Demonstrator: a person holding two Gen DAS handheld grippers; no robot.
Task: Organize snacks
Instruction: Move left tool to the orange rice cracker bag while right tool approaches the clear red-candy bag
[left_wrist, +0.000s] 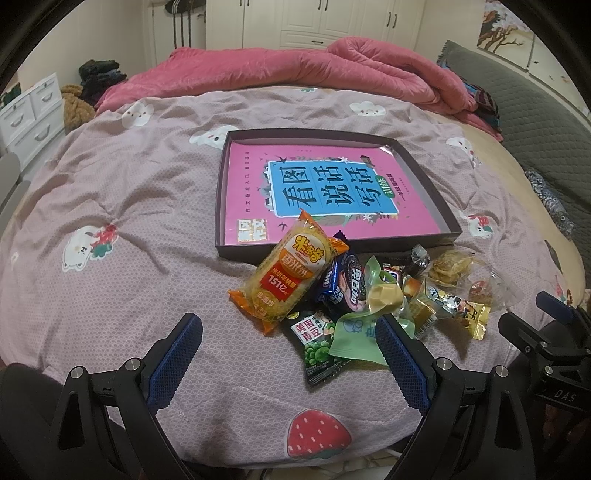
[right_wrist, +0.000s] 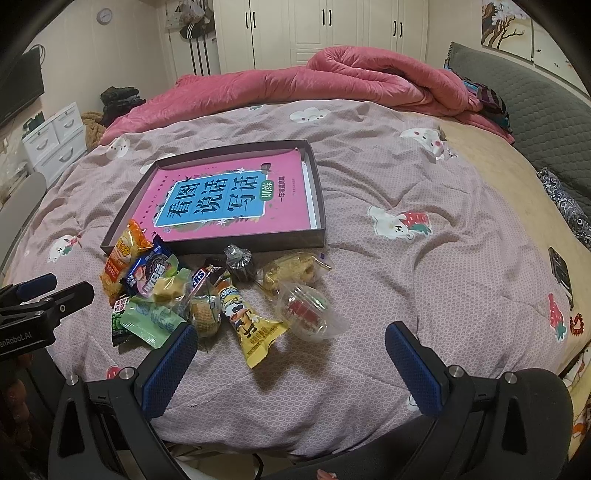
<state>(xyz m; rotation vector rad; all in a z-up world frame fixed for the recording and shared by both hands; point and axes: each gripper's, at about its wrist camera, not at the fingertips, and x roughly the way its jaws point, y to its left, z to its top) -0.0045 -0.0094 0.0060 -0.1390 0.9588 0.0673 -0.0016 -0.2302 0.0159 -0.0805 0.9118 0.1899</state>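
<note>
Both the left gripper (left_wrist: 288, 347) and right gripper (right_wrist: 291, 354) are spread, empty — snack pile (left_wrist: 354, 291) overlaps beside the tray (left_wrist: 452, 221), so pinching crinkly wrappers risks dragging neighbours.

**My two grippers, up close**

My left gripper (left_wrist: 289, 352) and right gripper (right_wrist: 291, 360) look alike: black angular frames, silver round screws near the finger roots, and fingers faced with blue dimpled pads (left_wrist: 176, 363). White lettering marks the black housings, "DAS" on one.
</note>
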